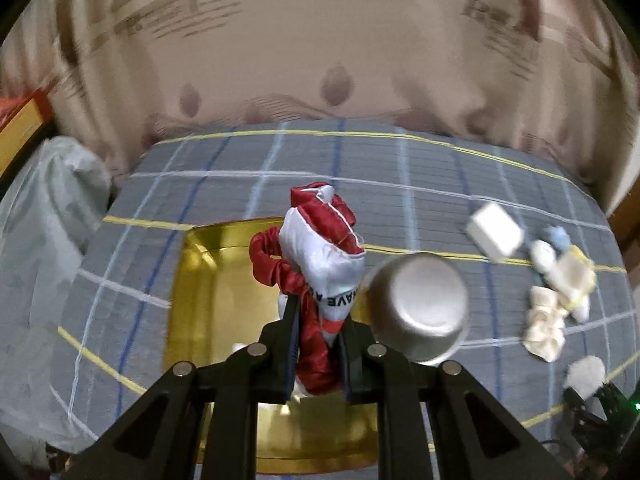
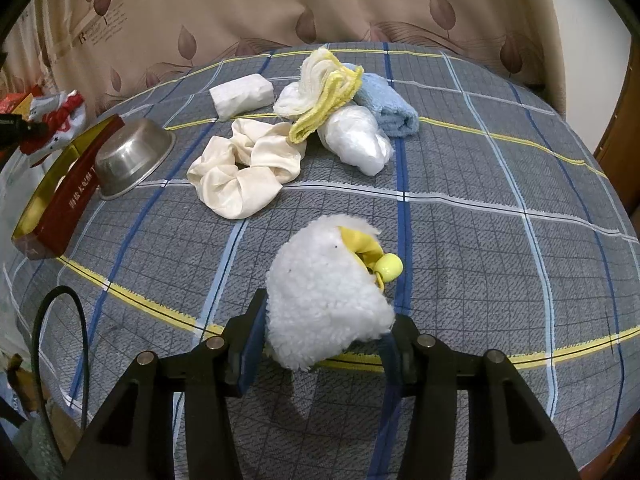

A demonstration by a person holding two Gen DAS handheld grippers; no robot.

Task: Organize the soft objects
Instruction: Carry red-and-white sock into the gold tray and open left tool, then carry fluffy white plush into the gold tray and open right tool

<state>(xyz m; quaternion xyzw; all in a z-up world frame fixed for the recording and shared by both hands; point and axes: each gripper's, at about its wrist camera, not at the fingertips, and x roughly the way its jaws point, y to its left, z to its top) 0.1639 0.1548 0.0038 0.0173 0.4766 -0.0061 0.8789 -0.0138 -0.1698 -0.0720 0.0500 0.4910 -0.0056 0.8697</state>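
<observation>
Satin pouch (image 1: 320, 264): light, slippery, limp; our left gripper (image 1: 318, 344) pinches its base above the box (image 1: 192, 280); right gripper (image 2: 320, 344) grasps the fluffy pouch (image 2: 324, 292).

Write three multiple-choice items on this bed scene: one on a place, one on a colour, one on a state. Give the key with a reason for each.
1. Where does the upturned steel bowl sit?
A. beside the gold-lined box
B. on the blue towel
C. inside the box

2. What colour is the rolled towel?
A. red
B. light blue
C. green

3. What is the left tool doing?
A. standing open and bare
B. clamped on the red and white satin pouch
C. pinching the cream scrunchie

Key: 1 A, the bowl rests on the bedspread against the box's red side. 2 B, it lies light blue behind the clear plastic bag. 3 B, the pouch is pinched between its pads above the box.
</observation>
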